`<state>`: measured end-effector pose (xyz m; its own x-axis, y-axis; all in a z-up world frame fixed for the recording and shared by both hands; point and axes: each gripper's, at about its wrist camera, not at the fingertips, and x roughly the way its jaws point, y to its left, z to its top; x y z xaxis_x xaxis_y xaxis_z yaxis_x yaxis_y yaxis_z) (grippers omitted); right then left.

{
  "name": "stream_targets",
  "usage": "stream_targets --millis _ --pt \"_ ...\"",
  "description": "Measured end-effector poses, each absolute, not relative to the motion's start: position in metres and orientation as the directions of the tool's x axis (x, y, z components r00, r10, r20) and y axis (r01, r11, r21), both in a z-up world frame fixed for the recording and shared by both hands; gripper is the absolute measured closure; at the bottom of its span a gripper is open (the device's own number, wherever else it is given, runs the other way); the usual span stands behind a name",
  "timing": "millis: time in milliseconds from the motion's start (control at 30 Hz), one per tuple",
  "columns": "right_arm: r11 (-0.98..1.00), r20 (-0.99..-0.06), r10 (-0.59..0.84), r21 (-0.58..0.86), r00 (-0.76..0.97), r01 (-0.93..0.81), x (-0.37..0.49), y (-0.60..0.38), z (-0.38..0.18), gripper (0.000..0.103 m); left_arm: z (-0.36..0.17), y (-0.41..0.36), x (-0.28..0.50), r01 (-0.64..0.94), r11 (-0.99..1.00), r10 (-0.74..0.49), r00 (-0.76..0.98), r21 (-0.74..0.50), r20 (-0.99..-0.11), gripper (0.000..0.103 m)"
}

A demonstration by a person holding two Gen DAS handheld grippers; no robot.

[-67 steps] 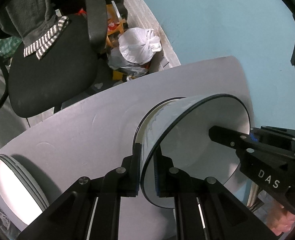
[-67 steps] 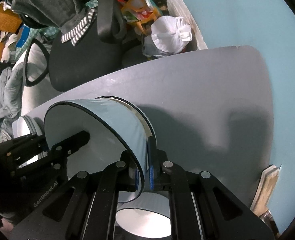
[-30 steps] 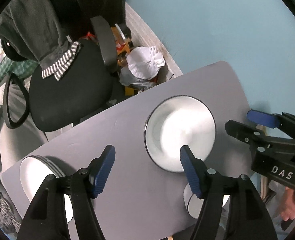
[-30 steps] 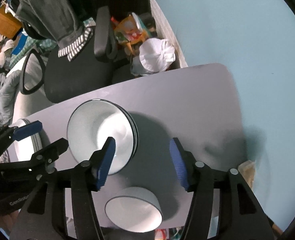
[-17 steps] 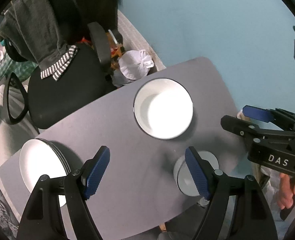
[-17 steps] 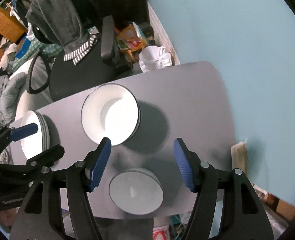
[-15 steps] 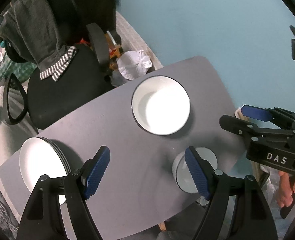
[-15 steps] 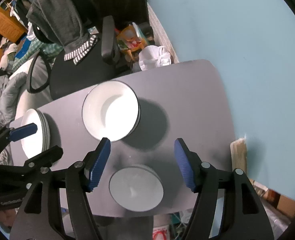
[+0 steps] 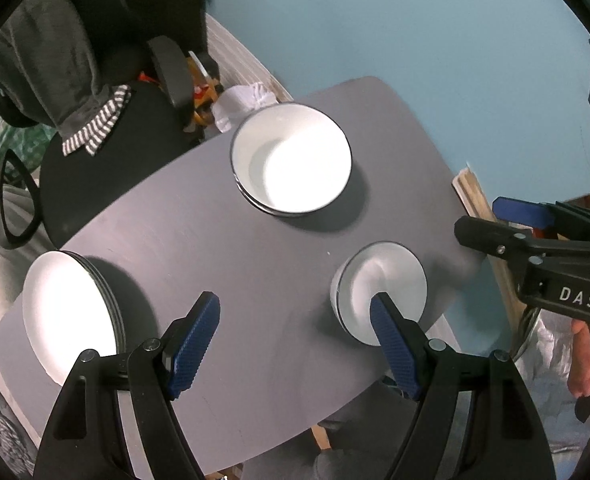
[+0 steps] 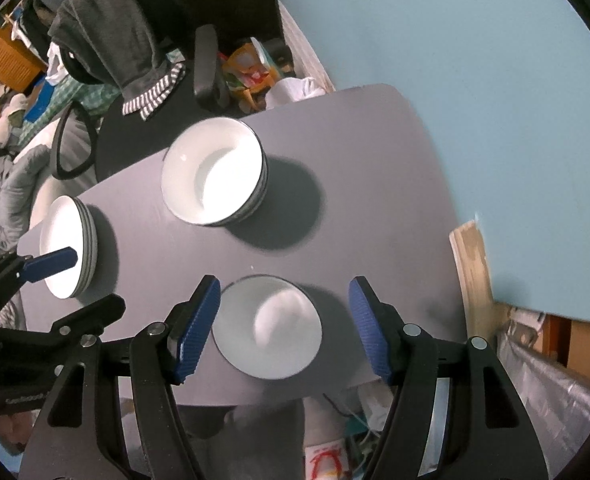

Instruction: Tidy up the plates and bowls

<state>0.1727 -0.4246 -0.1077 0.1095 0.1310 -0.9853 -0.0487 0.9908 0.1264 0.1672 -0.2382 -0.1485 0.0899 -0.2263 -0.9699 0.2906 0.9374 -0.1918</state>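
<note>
Large white black-rimmed bowl (image 9: 291, 159), gripped on its rim by both grippers two seconds ago, now sits nested on the bowl stack near the grey tabletop's (image 9: 223, 248) far edge. Left gripper (image 9: 295, 344) and right gripper (image 10: 281, 326) fingers are spread, empty and lifted clear. Judged next: small white bowl (image 10: 267, 330) at the near edge, under the right one.

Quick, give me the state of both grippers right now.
Left gripper: open, holding nothing, above the table.
Right gripper: open, holding nothing, above the small bowl.
</note>
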Motion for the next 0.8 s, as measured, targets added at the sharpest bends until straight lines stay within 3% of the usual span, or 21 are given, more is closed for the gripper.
stream_targets --millis 400,800 --pt "0.983 -0.981 0.178 0.182 0.08 0.037 0.144 -0.457 -0.144 0.037 -0.18 -0.258 0.16 0.3 0.919 -0.275 0.028 -0.254 -0.961 0.024" --pt "0.967 -0.973 0.226 0.23 0.039 0.113 0.134 -0.47 -0.208 0.037 -0.236 -0.277 0.157 0.318 0.917 -0.248 -0.016 -0.24 -0.969 0.024"
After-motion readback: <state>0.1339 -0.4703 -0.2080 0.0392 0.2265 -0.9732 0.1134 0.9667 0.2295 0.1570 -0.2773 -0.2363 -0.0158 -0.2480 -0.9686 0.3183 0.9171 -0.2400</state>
